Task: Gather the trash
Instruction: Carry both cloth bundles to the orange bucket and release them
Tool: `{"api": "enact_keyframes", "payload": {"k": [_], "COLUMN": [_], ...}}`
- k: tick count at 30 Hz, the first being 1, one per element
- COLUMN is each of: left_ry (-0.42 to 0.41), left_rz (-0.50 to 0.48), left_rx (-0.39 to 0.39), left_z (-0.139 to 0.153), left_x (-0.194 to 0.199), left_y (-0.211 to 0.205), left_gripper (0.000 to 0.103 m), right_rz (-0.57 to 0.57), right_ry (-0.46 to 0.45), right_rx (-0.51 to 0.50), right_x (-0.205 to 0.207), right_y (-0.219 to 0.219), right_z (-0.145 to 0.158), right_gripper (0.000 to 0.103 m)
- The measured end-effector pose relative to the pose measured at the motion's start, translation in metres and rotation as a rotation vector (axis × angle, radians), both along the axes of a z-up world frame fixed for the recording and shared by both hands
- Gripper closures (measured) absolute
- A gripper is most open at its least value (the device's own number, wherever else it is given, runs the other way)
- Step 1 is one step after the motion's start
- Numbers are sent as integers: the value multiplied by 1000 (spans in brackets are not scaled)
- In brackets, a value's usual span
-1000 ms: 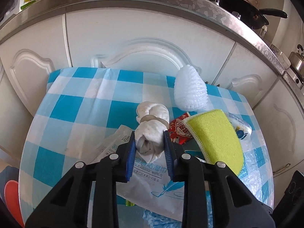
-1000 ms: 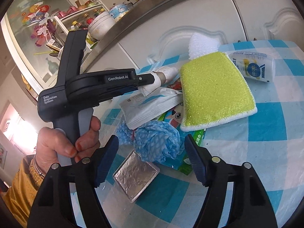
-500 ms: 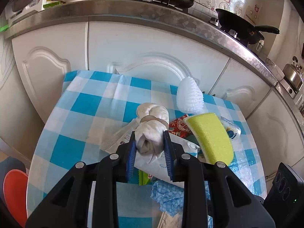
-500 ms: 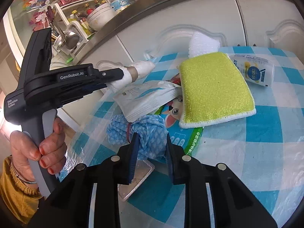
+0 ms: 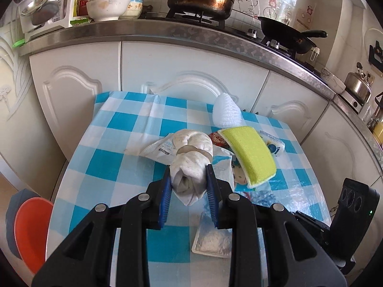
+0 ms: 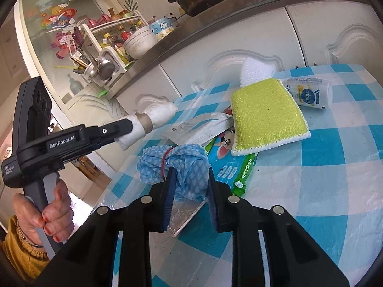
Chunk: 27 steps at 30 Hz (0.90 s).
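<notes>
Beyond the left fingers (image 5: 188, 186) clamping a white bundle (image 5: 191, 165) — right fingers (image 6: 189, 198) pinch blue cloth (image 6: 177, 167).

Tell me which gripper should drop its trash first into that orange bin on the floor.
Left. The left gripper holds the white rag bundle lifted clear, and the orange bin sits at the table's left edge. The right gripper grips the blue cloth low over the table.

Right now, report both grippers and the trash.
Left gripper shut on white rag bundle, lifted. Right gripper shut on blue cloth wad, above foil packet. Nothing blocking.
</notes>
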<state>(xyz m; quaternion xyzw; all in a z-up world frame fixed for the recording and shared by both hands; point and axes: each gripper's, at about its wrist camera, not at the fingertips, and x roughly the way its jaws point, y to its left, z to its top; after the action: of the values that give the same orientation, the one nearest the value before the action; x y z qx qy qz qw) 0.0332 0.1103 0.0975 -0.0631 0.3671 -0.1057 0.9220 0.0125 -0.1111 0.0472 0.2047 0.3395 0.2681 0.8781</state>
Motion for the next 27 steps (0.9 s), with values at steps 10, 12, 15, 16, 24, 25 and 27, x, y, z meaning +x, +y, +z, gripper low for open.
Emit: {"api": "enact_keyframes", "payload": {"k": [10, 12, 15, 16, 24, 25, 27], "left_ry": [-31, -40, -48, -49, -72, -73, -74], "left_rz": [62, 75, 90, 94, 130, 137, 151], "left_rx": [-40, -48, -38, -38, -55, -61, -74], "left_z": [10, 13, 14, 14, 15, 15, 14], "left_x": [-54, -67, -84, -89, -130, -135, -142], "left_y": [32, 39, 49, 53, 88, 94, 104], "left_gripper": [74, 74, 74, 74, 74, 74, 74], "right_rz": [-12, -17, -20, -19, -14, -8, 5], "right_ry": [-9, -19, -39, -46, -64, -59, -54], "right_rx": [74, 74, 71, 63, 8, 10, 7], "right_x": [-21, -26, -34, -37, -63, -65, -71], "right_y": [-13, -14, -14, -13, 0, 3, 9], "right_z": [9, 13, 22, 25, 39, 40, 43], "right_gripper": [77, 77, 77, 77, 77, 77, 77]}}
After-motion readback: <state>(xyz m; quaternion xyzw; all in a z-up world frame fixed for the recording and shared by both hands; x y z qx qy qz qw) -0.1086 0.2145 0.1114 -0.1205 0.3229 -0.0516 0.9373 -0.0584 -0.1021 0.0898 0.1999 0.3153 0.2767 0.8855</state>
